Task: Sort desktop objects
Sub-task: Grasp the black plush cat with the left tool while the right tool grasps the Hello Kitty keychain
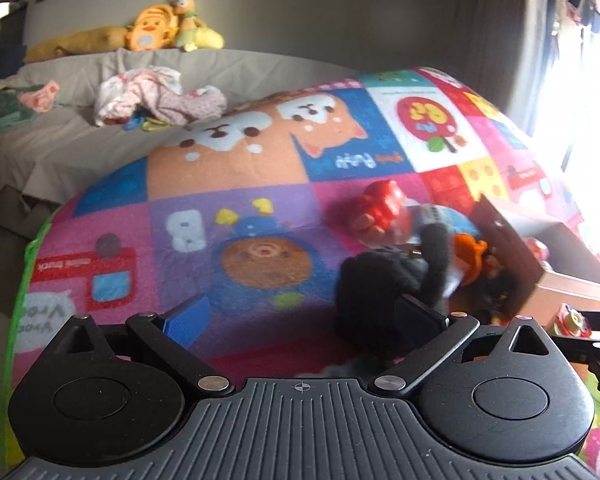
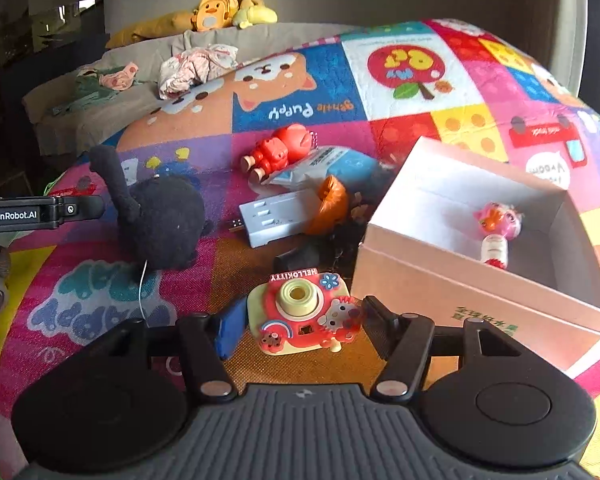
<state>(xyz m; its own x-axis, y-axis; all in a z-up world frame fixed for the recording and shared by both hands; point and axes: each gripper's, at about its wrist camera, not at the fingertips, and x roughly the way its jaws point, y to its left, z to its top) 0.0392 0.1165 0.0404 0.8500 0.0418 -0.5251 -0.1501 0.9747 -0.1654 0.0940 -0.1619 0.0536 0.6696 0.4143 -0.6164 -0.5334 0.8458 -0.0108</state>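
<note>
Both hand-held grippers are seen from their own wrist cameras above a colourful patchwork play mat (image 2: 400, 80). In the right wrist view, the right hand-held gripper (image 2: 300, 326) is set around a red and yellow toy camera (image 2: 304, 312) at the lower centre of the frame; its blue pad lies just beside the toy's left side and its black pad just beside the right side, but whether they press on the toy cannot be told. An open pale cardboard box (image 2: 440, 280) is seen to the right of centre, and a pink toy wand (image 2: 498, 228) lies inside it against the far right wall. Behind the toy camera, a grey power strip (image 2: 276, 216), an orange toy (image 2: 332, 204), a blue and white packet (image 2: 332, 164) and a red figure (image 2: 280, 148) are clustered at mid-frame, some touching. A black plush toy (image 2: 160, 220) rests at mid-left, with the tip of the left hand-held gripper just beside it at the left edge. In the left wrist view, the left hand-held gripper (image 1: 300, 320) is held with its jaws wide apart and nothing clamped; the black plush toy lies against the inner side of its right-hand finger at lower right of centre. Yellow plush toys (image 2: 232, 6) are seen on a bed (image 2: 100, 112) at upper left.
</note>
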